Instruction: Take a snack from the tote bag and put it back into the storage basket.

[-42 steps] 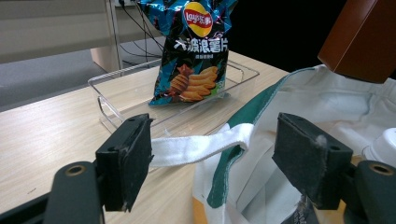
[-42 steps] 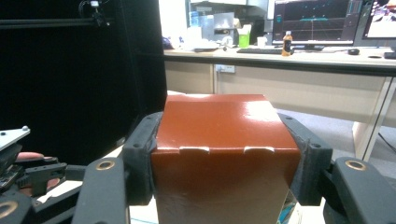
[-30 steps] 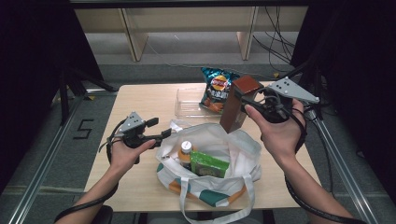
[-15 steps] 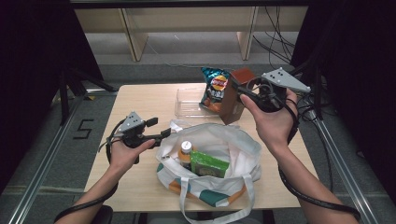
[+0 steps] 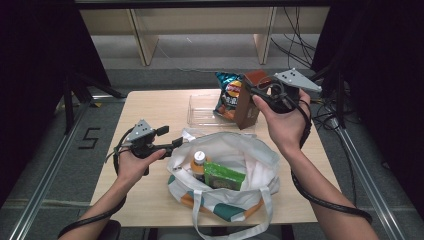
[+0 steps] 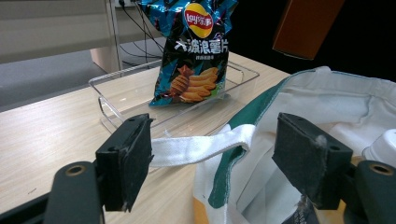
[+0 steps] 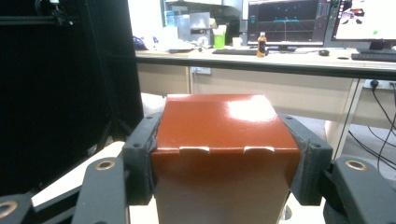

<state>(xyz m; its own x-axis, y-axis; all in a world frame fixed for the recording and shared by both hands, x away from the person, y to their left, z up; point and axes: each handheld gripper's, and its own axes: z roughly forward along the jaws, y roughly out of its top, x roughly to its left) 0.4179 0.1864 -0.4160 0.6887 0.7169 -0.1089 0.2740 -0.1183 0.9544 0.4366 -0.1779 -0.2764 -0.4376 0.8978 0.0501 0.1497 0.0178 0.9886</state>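
Gripping a brown carton (image 7: pixel 224 154) between its two black jaws, my right claw (image 5: pixel 257 92) held the box up off the table (image 5: pixel 160 107), the pads pressed flat against its two sides. Just beyond and below that claw stood a blue bag of crisps (image 5: pixel 227 95), upright in a clear plastic tray (image 5: pixel 200 112); the carton hung beside the bag, above the tray's edge.

My left claw (image 5: pixel 175 142) sat low on the other side, jaws standing apart. Between its pads lay the white strap (image 6: pixel 201 149) of a white and green tote bag (image 5: pixel 260 170); I could not tell whether either pad touched it. Right past the claw's tips was the bag's open mouth, and inside it an orange bottle with a white cap (image 5: pixel 199 161) and a green packet (image 5: pixel 224 176). Farther off from that claw stood the tray and the crisps.
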